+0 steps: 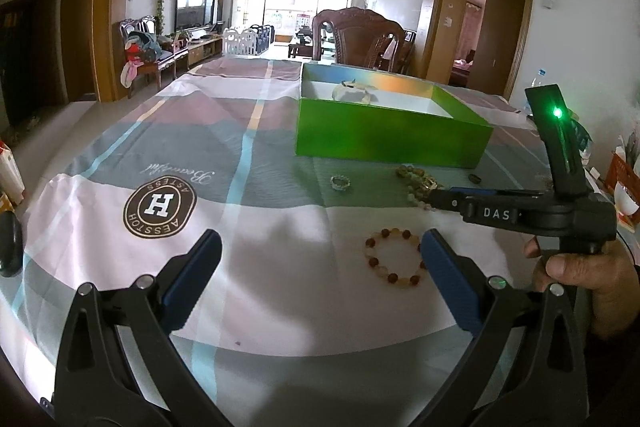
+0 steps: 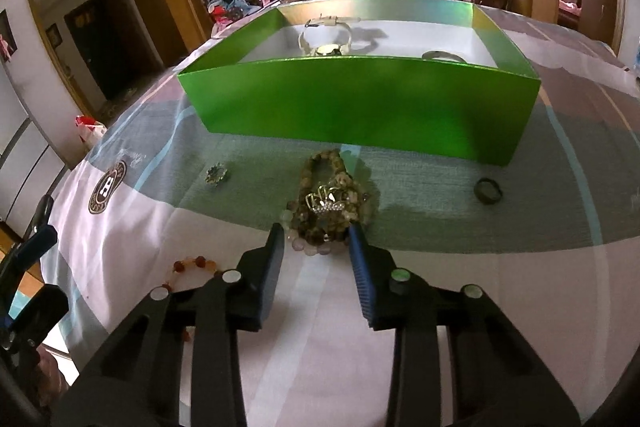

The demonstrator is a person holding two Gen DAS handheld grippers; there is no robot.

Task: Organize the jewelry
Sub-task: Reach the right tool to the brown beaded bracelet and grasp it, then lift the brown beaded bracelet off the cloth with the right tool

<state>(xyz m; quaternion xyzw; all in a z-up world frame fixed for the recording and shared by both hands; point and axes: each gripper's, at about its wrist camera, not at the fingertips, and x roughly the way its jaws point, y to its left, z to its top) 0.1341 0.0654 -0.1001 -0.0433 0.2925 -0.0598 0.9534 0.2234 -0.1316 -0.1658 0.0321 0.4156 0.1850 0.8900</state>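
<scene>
My left gripper hangs spread wide over the tablecloth, the amber bead bracelet lying loose by its right finger. My right gripper pinches the near edge of the tangled pile of bead bracelets lying before the green box; further right lies a dark ring.

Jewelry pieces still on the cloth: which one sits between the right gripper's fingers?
The tangled olive bead pile with the gold charm; the amber bracelet and rings lie apart.
</scene>
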